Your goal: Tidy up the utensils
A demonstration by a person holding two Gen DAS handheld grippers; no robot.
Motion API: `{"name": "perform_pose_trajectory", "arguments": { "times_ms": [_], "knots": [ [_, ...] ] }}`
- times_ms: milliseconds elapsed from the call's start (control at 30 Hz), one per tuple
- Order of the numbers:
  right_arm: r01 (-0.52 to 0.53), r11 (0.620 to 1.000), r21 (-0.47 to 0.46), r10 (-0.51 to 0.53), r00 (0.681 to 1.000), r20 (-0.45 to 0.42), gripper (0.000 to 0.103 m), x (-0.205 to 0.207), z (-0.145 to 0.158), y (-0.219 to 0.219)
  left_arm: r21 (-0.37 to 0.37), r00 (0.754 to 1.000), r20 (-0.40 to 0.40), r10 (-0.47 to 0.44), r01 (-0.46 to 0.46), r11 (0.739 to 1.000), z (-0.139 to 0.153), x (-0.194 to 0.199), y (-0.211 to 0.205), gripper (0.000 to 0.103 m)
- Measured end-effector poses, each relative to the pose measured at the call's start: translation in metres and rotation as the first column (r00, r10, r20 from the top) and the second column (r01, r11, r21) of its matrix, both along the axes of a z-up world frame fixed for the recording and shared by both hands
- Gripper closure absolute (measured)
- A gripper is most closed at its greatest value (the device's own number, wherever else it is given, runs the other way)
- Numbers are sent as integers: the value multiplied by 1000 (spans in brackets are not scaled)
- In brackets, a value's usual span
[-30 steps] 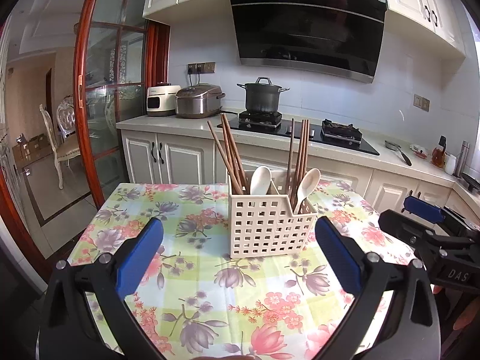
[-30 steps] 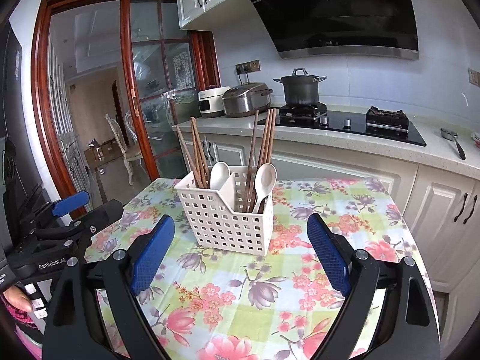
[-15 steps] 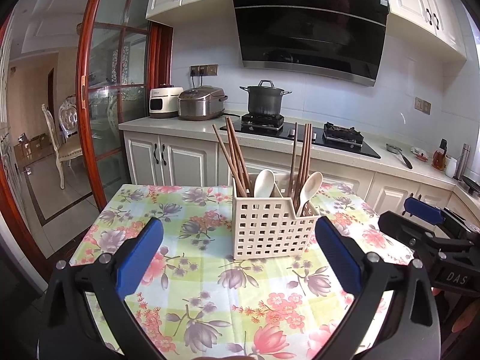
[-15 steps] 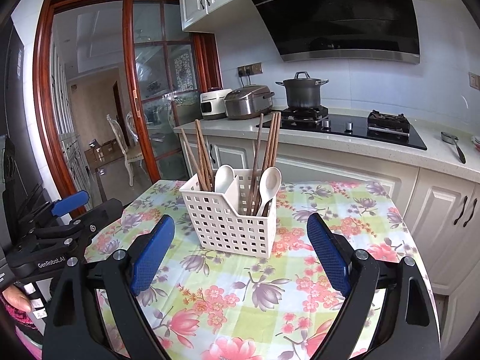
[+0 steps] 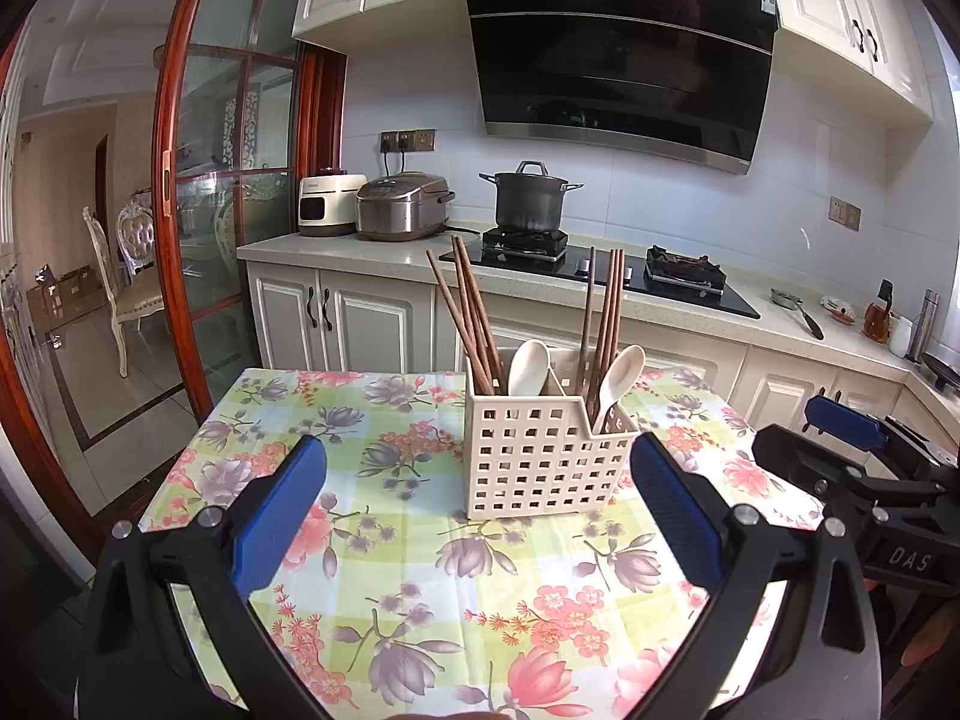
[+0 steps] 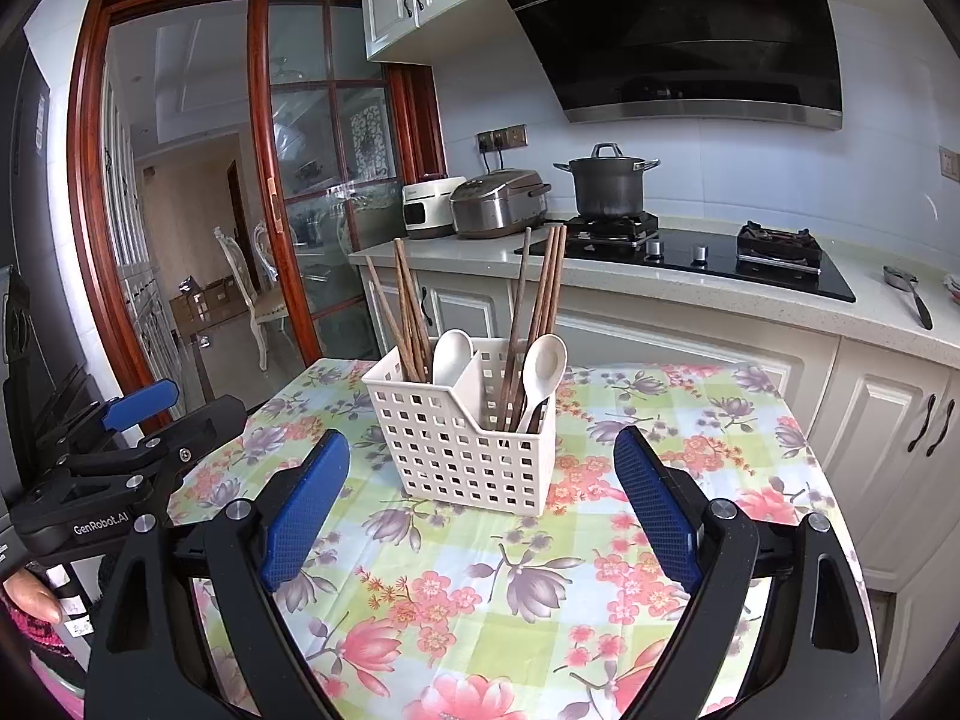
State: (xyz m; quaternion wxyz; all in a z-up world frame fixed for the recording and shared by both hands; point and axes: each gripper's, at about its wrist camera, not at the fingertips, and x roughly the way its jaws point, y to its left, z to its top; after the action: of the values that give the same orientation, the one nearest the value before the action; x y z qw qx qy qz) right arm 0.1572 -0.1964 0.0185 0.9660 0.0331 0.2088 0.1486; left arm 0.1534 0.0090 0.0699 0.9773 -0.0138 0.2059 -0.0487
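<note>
While both grippers hover with jaws spread wide and empty, the white perforated plastic utensil caddy [image 5: 543,456] stands mid-worktop on the floral tablecloth [image 5: 420,588].
The left gripper [image 5: 477,516] and right gripper [image 6: 480,510] face the caddy. Its two compartments each hold dark wooden chopsticks [image 5: 474,318] and a white spoon [image 5: 618,378]. The chopsticks are likely light, stiff and slippery: grip mid-shaft. The spoons look glazed, possibly fragile: grip the handle.

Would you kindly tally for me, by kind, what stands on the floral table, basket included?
White spoons: 2
Chopstick bunches: 2 (the single sticks overlap too much to count)
White lattice basket: 1
Total: 5
</note>
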Motion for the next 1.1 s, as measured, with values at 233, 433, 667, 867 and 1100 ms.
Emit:
{"name": "perform_pose_trajectory", "arguments": {
  "times_ms": [233, 433, 667, 867, 1100],
  "knots": [
    [5, 1000, 2, -5, 1000, -2, 18, 0, 0, 1, -2, 1000, -1, 4, -4, 1000, 0, -1, 1, 5],
    [5, 1000, 2, -5, 1000, -1, 18, 0, 1, 1, -1, 1000, -1, 4, -4, 1000, 0, -1, 1, 5],
    [4, 1000, 2, -4, 1000, -1, 18, 0, 0, 1, -3, 1000, -4, 7, -7, 1000, -4, -2, 2, 5],
    [3, 1000, -2, -3, 1000, 0, 18, 0, -1, 1, -3, 1000, -5, 8, -8, 1000, -6, -3, 3, 5],
    [-3, 1000, 1, 3, 1000, -7, 18, 1, -3, 4, -3, 1000, -14, 13, -13, 1000, -10, -2, 5, 5]
  ]
}}
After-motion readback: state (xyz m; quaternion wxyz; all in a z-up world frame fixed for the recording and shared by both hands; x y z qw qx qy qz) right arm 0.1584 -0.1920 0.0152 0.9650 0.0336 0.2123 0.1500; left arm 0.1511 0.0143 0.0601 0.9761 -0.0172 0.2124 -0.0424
